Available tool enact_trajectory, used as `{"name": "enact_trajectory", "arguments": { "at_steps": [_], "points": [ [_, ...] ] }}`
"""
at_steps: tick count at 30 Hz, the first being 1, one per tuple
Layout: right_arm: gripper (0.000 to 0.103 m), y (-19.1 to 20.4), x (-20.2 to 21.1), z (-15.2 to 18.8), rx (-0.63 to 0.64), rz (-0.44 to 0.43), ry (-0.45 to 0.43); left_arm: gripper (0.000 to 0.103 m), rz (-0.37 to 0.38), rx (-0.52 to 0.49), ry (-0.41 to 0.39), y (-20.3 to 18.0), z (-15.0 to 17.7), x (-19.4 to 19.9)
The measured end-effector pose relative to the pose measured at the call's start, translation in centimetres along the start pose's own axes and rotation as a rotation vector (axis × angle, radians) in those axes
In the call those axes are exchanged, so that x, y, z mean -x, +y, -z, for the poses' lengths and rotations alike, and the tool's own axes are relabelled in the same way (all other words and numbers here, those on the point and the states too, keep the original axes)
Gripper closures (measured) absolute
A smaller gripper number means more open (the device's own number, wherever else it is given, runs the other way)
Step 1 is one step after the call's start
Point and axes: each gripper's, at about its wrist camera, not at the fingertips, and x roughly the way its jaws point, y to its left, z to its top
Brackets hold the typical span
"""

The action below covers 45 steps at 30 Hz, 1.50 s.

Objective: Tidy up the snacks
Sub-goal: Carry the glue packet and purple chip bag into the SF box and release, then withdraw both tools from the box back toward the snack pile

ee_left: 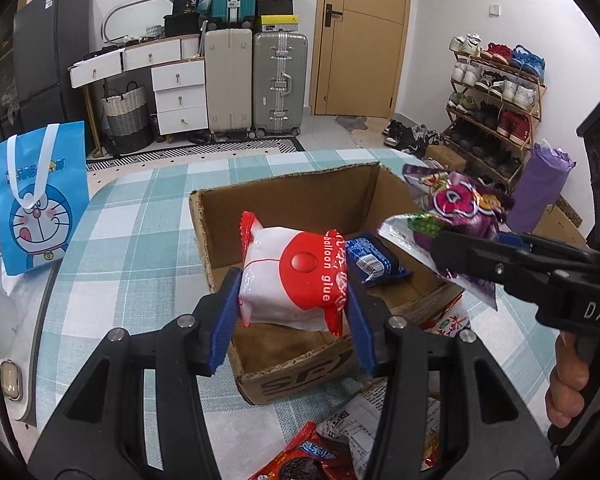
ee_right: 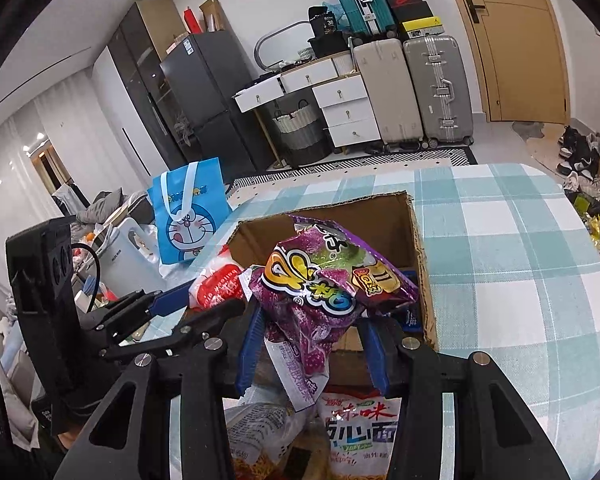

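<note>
Checked tablecloth (ee_left: 140, 216) is spread under a cardboard box (ee_left: 292, 196) where one blue packet (ee_left: 374, 258) is already stowed. Above it, a white-red packet (ee_left: 296, 280) is gripped by the left gripper (ee_left: 290, 312) and a purple packet (ee_right: 320, 280) by the right gripper (ee_right: 314, 344); more snacks (ee_right: 356, 424) remain nearby.

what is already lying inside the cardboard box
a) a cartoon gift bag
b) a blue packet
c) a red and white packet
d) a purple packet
b: in the left wrist view a blue packet lies on the floor of the cardboard box, while the red and white packet and the purple packet are each held up in a gripper.
</note>
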Motion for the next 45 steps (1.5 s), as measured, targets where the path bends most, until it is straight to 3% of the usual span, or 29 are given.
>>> {"name": "enact_trajectory", "arguments": {
  "at_steps": [9,19,21,24,27,28,29,32,36,45],
  "points": [
    [0.058,0.1,-1.5,0.0,0.004,0.000,0.029,0.054,-0.004,-0.070,0.003,0.0,0.6,-1.3],
    [0.058,0.8,-2.0,0.1,0.004,-0.011,0.042,0.053,0.001,-0.059,0.010,1.6,0.2,-1.5],
    [0.054,0.8,-1.8,0.1,0.001,-0.010,0.035,0.049,0.010,-0.060,0.012,1.4,0.4,-1.3],
    [0.041,0.7,-1.0,0.1,-0.003,-0.010,0.002,0.041,0.018,-0.064,0.005,0.9,0.6,-0.6],
    [0.031,0.3,0.4,0.2,-0.017,-0.010,-0.031,0.026,0.032,-0.057,-0.011,0.7,0.7,0.5],
    [0.022,0.2,0.7,0.2,-0.020,-0.008,-0.035,0.020,0.041,-0.052,-0.015,0.6,0.7,1.0],
    [0.013,0.1,1.1,0.3,-0.025,-0.001,-0.041,0.019,0.041,-0.046,-0.024,0.7,0.8,1.5],
    [0.002,-0.3,2.2,1.0,-0.041,0.015,-0.046,0.015,0.022,-0.051,-0.036,0.5,1.2,2.8],
    [0.001,-0.5,3.6,2.4,-0.035,0.042,-0.050,0.001,0.003,-0.027,-0.051,0.8,2.4,4.7],
    [0.001,-0.3,6.1,6.4,-0.025,0.065,-0.050,0.001,-0.008,0.021,-0.052,2.1,6.0,7.7]
  ]
}}
